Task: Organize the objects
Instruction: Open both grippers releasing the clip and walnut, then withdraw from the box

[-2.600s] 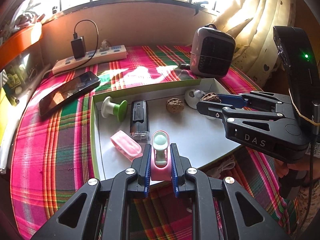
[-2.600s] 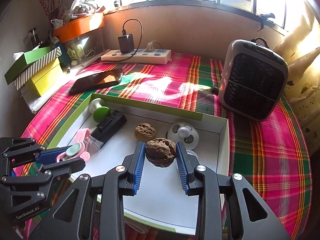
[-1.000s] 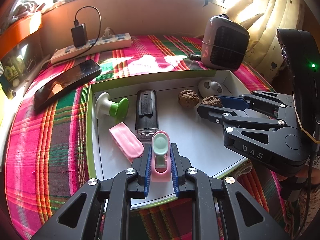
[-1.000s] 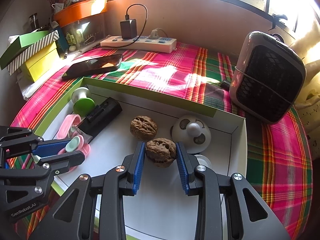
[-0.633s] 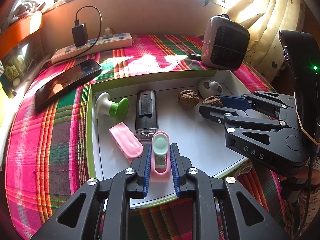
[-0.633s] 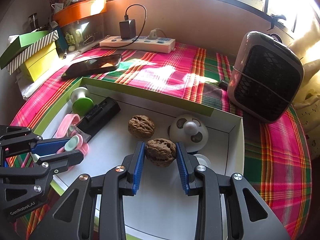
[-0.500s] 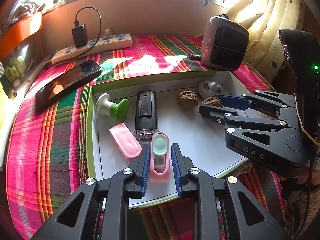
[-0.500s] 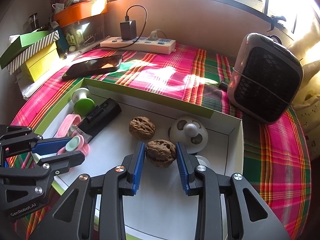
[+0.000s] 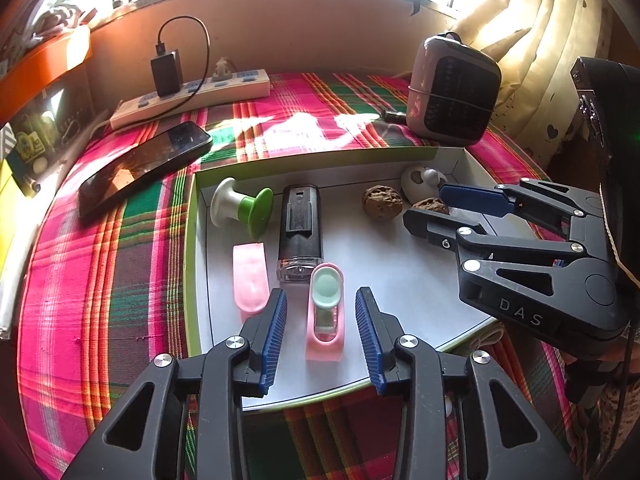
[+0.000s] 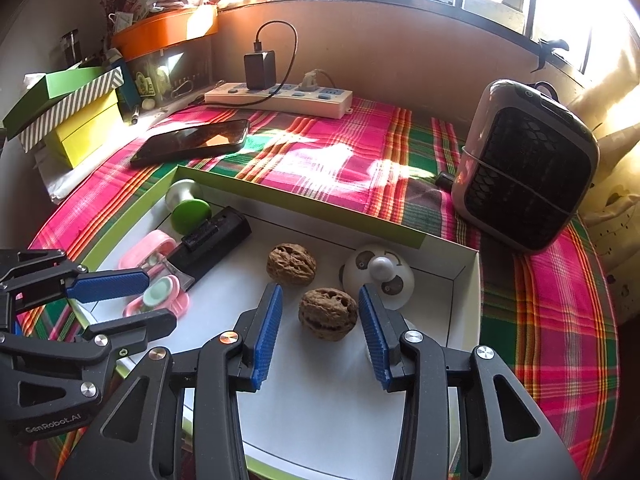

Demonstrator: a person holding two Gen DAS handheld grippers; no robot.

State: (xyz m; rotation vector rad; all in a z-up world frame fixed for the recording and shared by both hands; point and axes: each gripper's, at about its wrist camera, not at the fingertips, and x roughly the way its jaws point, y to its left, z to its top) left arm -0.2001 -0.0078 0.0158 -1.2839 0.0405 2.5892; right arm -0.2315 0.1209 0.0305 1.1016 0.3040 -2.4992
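A shallow white box with a green rim (image 9: 191, 240) lies on the plaid cloth. My left gripper (image 9: 320, 292) hangs over its near edge with its jaws opening. A pink clip with a mint pad (image 9: 325, 312) lies on the box floor between them, clear of both pads. My right gripper (image 10: 320, 289) stands over the right half of the box (image 10: 464, 300), its jaws also opening. A walnut (image 10: 328, 314) rests between them with a gap on each side. A second walnut (image 10: 291, 264) lies just beyond.
Also in the box are a black rectangular device (image 9: 300, 228), a pink cap (image 9: 250, 276), a green and white knob (image 9: 244, 208) and a white round gadget (image 10: 384, 276). Behind it lie a phone (image 10: 192, 140) and a power strip (image 10: 280, 98). A small heater (image 10: 528, 168) stands at the right, stacked boxes (image 10: 68, 108) at the left.
Both pairs of jaws have spread apart. The pink clip and the walnut, gripped before, now lie free on the box floor. Neither hand has shifted in the last second.
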